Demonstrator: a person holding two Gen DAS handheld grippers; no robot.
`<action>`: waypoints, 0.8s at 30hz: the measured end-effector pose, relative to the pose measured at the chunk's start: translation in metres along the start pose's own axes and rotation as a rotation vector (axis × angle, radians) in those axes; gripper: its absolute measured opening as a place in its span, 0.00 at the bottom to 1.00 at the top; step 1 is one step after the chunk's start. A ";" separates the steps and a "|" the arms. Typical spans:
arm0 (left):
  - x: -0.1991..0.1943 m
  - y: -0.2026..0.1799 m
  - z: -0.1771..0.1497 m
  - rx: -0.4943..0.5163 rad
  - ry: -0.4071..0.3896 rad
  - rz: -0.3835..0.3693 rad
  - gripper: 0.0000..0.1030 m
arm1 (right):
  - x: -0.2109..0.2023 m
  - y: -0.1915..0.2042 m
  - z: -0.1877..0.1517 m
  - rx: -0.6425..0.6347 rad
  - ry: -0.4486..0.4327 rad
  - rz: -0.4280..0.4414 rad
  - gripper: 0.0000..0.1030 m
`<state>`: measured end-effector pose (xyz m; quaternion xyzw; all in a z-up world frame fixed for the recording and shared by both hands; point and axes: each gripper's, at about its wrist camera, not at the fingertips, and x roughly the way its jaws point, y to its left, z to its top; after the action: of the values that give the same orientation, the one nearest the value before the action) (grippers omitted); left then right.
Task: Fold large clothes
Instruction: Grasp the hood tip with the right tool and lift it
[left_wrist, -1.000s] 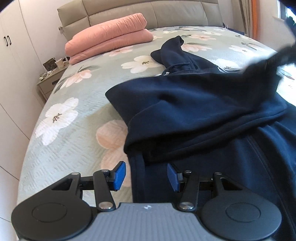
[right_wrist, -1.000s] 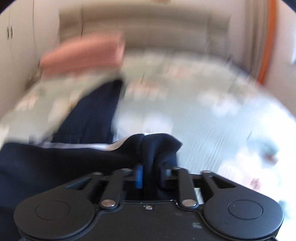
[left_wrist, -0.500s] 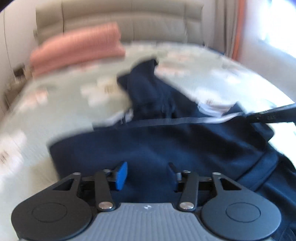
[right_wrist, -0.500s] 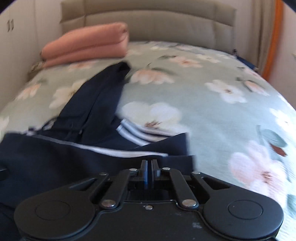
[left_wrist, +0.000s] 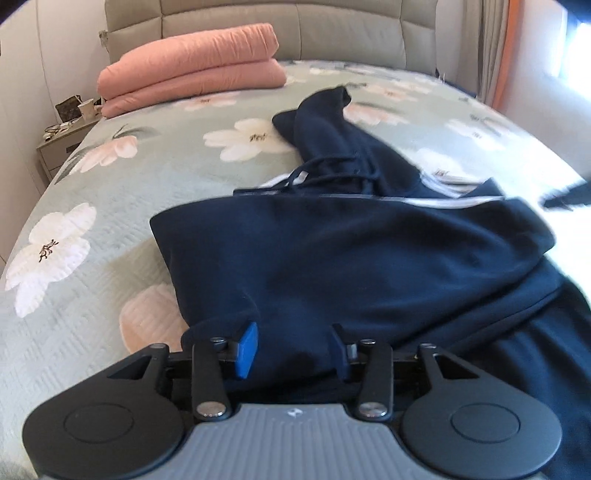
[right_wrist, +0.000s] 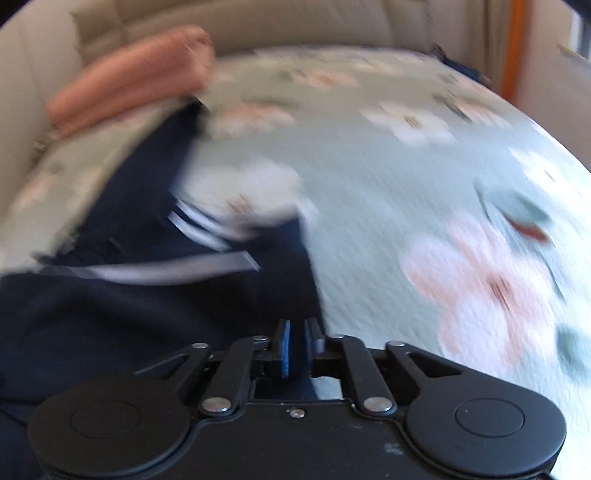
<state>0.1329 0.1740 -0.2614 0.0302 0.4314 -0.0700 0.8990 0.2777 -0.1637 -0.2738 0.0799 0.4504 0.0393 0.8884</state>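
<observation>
Here, a navy hoodie (left_wrist: 351, 258) spread partly folded on the floral bedspread (left_wrist: 92, 229), hood toward the pink quilt (left_wrist: 192, 70) by the headboard. Left gripper (left_wrist: 291, 349) opening, moderately wide, cloth between unpressed pads; right gripper (right_wrist: 298, 347) opening, narrow, over the hoodie's edge.

Left gripper (left_wrist: 291, 349) was angled downward, jaws opening. Right gripper (right_wrist: 297, 347) likewise, jaws narrowly parted, opening.

Home bedroom, floral bedspread (left_wrist: 110, 192), padded headboard (left_wrist: 332, 33), likely nightstand (left_wrist: 62, 144)
</observation>
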 end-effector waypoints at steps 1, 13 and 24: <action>-0.006 -0.001 0.001 -0.013 -0.007 -0.008 0.44 | 0.002 0.008 0.015 -0.010 -0.024 0.043 0.36; -0.001 0.016 0.029 -0.128 -0.030 -0.054 0.51 | 0.152 0.071 0.170 0.140 -0.146 0.330 0.74; 0.034 0.049 0.025 -0.169 -0.022 -0.065 0.52 | 0.285 0.078 0.206 0.458 -0.052 0.335 0.75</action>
<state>0.1807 0.2161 -0.2725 -0.0605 0.4264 -0.0631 0.9003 0.6121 -0.0685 -0.3661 0.3529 0.4051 0.0807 0.8395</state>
